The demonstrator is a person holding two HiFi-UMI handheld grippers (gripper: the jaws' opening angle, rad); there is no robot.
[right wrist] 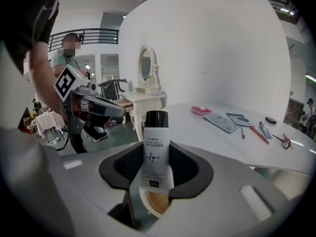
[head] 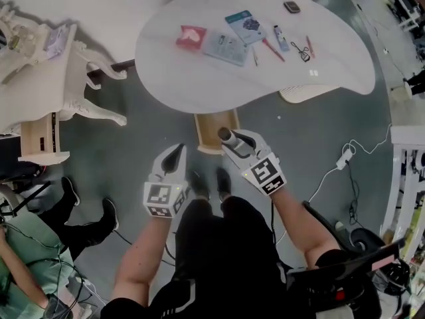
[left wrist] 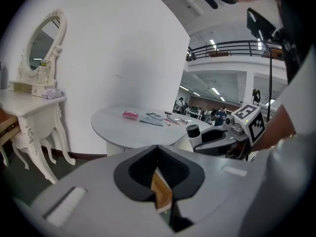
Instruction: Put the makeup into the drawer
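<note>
A white tube with a black cap [right wrist: 156,154] stands upright between the pads of my right gripper [right wrist: 156,174], which is shut on it. In the head view that tube [head: 226,136] hangs just over the open wooden drawer [head: 201,137] under the round white table [head: 199,85]. My left gripper [head: 175,154] is to the left of the drawer, shut and holding nothing; its pads [left wrist: 143,174] leave only a slit. More makeup lies on the table: a pink packet [head: 191,37], flat sachets [head: 226,46], a small tube [head: 281,37] and a red pencil [head: 272,50].
An ornate white vanity [head: 46,72] with an oval mirror [left wrist: 42,43] stands at the left. A seated person's legs [head: 80,218] are at the lower left. A cable and plug [head: 345,157] lie on the floor at the right, beside a white shelf [head: 406,138].
</note>
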